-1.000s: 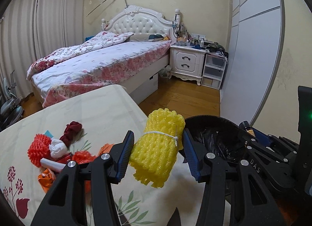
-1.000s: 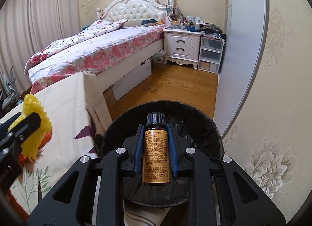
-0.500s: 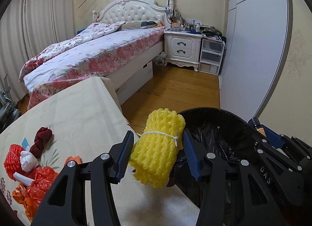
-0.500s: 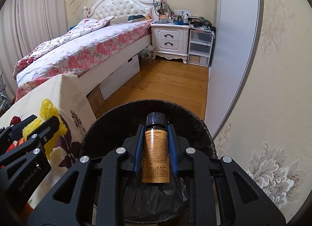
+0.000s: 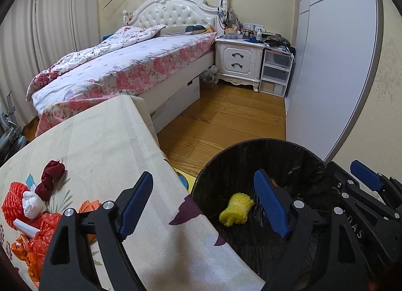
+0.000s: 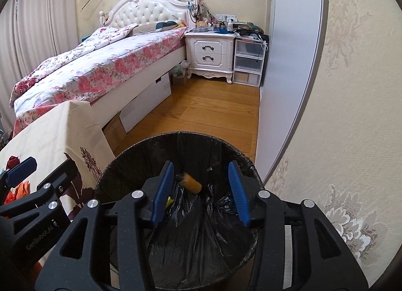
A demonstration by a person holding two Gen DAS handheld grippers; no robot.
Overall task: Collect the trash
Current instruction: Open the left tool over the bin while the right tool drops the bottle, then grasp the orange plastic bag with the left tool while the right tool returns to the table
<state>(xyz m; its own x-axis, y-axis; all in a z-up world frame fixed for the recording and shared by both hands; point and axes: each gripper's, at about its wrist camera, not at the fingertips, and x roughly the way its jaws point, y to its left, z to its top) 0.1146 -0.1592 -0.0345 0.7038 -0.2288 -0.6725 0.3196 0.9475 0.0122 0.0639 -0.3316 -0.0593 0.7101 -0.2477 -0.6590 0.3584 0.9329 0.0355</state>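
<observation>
A black-lined trash bin (image 5: 276, 144) stands beside the cloth-covered table (image 5: 100, 140); it also shows in the right wrist view (image 6: 125, 163). My left gripper (image 5: 203, 203) is open and empty over the bin's left rim. The yellow foam net (image 5: 236, 209) lies inside the bin. My right gripper (image 6: 201, 190) is open and empty above the bin. The small amber bottle (image 6: 192, 182) lies inside on the black liner. More trash stays on the table at the left: red foam net (image 5: 12, 203), white scrap (image 5: 32, 205), dark red cloth (image 5: 51, 175), orange plastic (image 5: 37, 243).
A bed (image 5: 125, 65) with a floral cover stands behind the table. A white nightstand (image 5: 238, 62) and plastic drawers (image 5: 275, 72) are at the back. A grey wardrobe door (image 5: 334, 65) and wall close the right side. Wooden floor (image 5: 221, 115) lies between.
Both grippers opened over the bin. The yellow foam net dropped from the left gripper and the amber bottle from the right gripper into the bin.
</observation>
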